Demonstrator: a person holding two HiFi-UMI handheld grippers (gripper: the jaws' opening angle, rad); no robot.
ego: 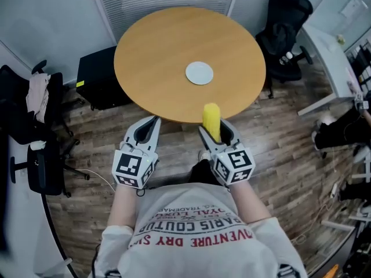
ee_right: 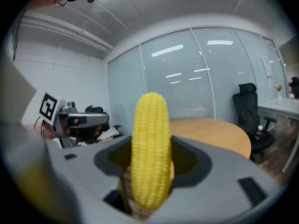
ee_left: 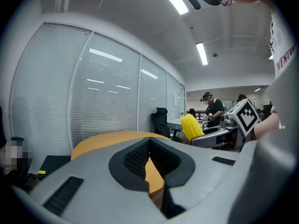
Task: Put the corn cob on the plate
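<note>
The right gripper (ego: 217,131) pinches the corn cob (ego: 211,119). The left gripper (ego: 151,125) has its jaws pressed together, empty. The shirt (ego: 197,253) reads "PARIS COUTUR".

White red-lettered T-shirt (ego: 197,236); grey hand-held grippers (ego: 154,120) (ego: 213,126) carry black-and-white marker cubes (ego: 132,167) (ego: 235,165)

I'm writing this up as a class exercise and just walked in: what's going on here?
A person holds a gripper in each hand by the near edge of a round wooden table. The right gripper is shut on a yellow corn cob, which sticks out past its jaws. The left gripper is shut and holds nothing. A white plate sits near the middle of the table; the corn is not yet on it.
</note>
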